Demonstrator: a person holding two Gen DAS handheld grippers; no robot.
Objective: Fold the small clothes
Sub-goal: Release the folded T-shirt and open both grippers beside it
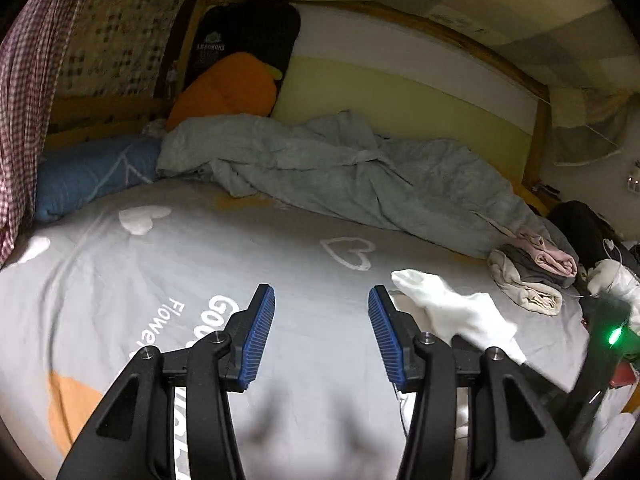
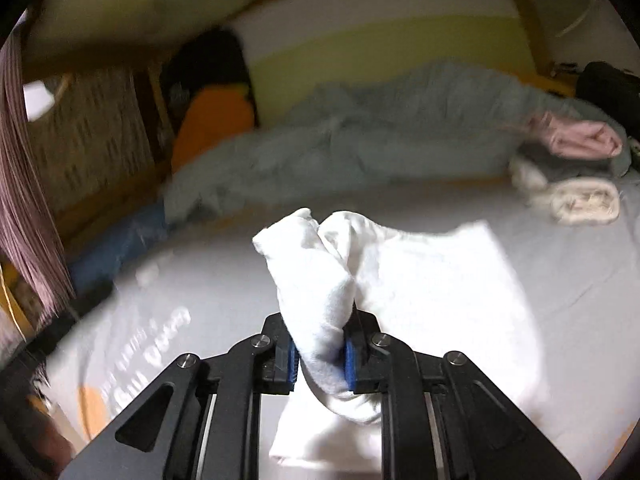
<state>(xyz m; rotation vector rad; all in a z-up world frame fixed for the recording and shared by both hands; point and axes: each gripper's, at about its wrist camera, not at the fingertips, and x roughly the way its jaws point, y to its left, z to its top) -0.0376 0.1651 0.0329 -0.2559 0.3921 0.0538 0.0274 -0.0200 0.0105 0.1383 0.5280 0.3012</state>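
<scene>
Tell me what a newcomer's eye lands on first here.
The white cloth, pinched in the right gripper low in the middle of its view. Behind it the rumpled grey duvet lies along the far side of the bed, with a stack of folded clothes at its right end. The left gripper is open and holds nothing.

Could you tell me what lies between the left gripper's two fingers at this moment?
Only bare grey bedsheet: in the left wrist view the left gripper is open and holds nothing, with the white garment off to its right.
</scene>
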